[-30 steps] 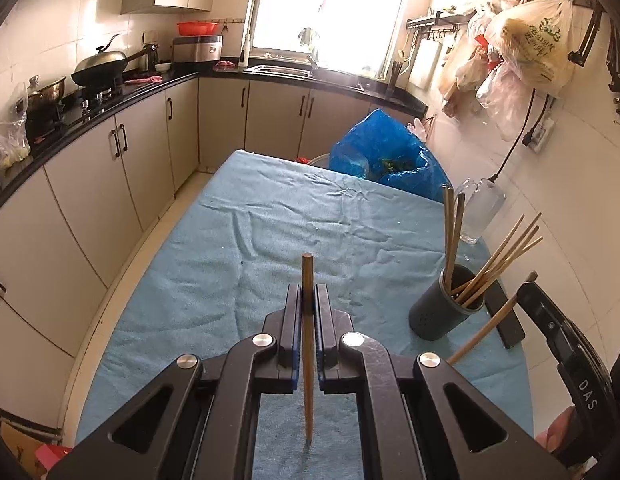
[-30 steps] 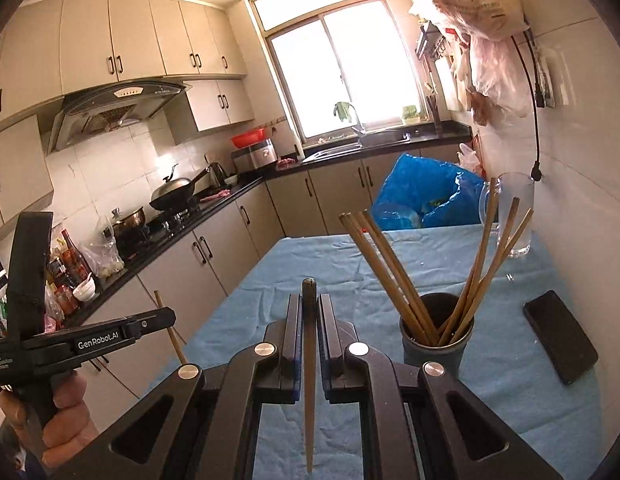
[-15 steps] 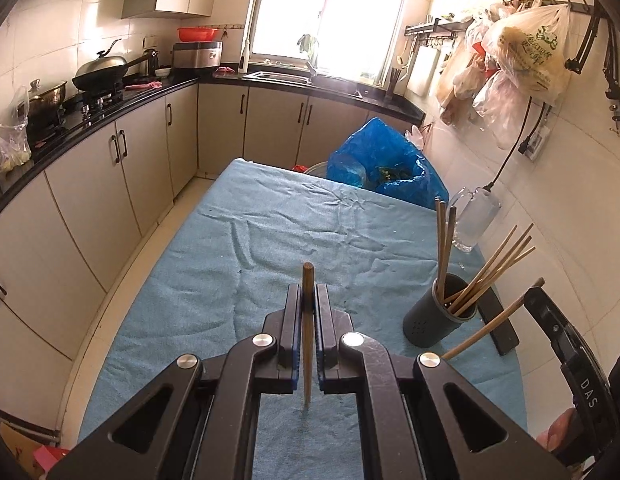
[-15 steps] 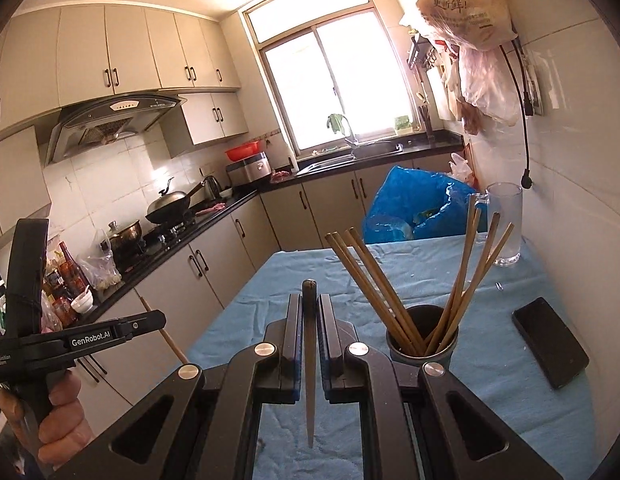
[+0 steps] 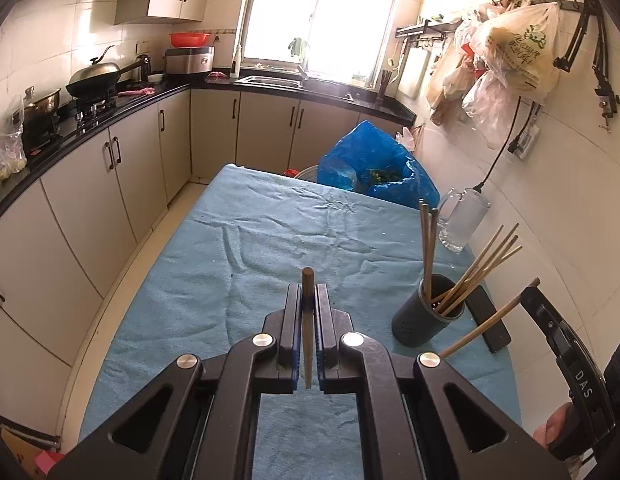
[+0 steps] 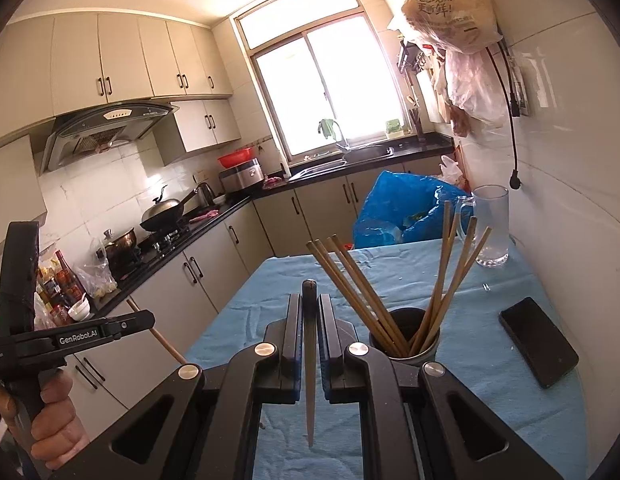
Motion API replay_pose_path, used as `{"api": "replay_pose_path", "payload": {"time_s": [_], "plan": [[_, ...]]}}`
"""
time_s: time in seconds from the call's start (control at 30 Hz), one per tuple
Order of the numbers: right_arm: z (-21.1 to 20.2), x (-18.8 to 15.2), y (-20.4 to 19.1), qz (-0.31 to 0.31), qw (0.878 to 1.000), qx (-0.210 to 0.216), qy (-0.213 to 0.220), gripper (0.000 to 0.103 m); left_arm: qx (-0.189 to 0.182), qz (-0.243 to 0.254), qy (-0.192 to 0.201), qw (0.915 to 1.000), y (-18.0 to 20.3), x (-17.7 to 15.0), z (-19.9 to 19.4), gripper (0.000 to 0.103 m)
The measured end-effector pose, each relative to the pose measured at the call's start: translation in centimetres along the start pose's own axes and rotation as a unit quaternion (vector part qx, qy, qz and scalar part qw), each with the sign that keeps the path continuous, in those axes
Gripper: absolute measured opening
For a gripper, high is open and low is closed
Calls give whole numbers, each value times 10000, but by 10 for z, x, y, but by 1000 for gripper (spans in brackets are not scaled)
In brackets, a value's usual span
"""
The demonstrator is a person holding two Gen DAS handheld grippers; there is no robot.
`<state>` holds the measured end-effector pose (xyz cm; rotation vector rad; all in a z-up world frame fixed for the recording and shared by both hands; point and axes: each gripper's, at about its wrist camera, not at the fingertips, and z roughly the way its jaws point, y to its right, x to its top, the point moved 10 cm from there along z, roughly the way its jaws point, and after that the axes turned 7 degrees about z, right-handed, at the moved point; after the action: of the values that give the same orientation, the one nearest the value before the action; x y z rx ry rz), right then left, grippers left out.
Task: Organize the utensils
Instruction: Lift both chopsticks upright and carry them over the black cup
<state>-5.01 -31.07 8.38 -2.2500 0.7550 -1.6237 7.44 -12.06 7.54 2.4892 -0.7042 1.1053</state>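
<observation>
Left tool (image 5: pixel 308 300) squeezed tight on one chopstick (image 5: pixel 307 320). Right tool (image 6: pixel 310 312) squeezed tight on dark-tipped chopstick (image 6: pixel 310 360). Chopstick cup (image 6: pixel 406 336) on bench (image 6: pixel 470 400), just right of right tool.

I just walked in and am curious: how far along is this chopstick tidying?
Nearly done, it seems. Several chopsticks already stand in the dark holder on the blue cloth. In hand: the left gripper is shut on one chopstick, and the right gripper on another. Left to do: drop those two in. No loose chopsticks show on the cloth.
</observation>
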Motion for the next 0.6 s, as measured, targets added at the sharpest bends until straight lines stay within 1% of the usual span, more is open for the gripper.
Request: {"api": "replay_pose_path", "payload": {"time_s": [0.27, 0.6], "plan": [[-10, 4, 5, 79, 9999, -43, 86, 8, -55, 81, 32, 9999, 9, 2, -7, 5], [-31, 16, 19, 208, 9992, -87, 322, 8, -115, 281, 103, 9995, 32, 10, -15, 5]]}}
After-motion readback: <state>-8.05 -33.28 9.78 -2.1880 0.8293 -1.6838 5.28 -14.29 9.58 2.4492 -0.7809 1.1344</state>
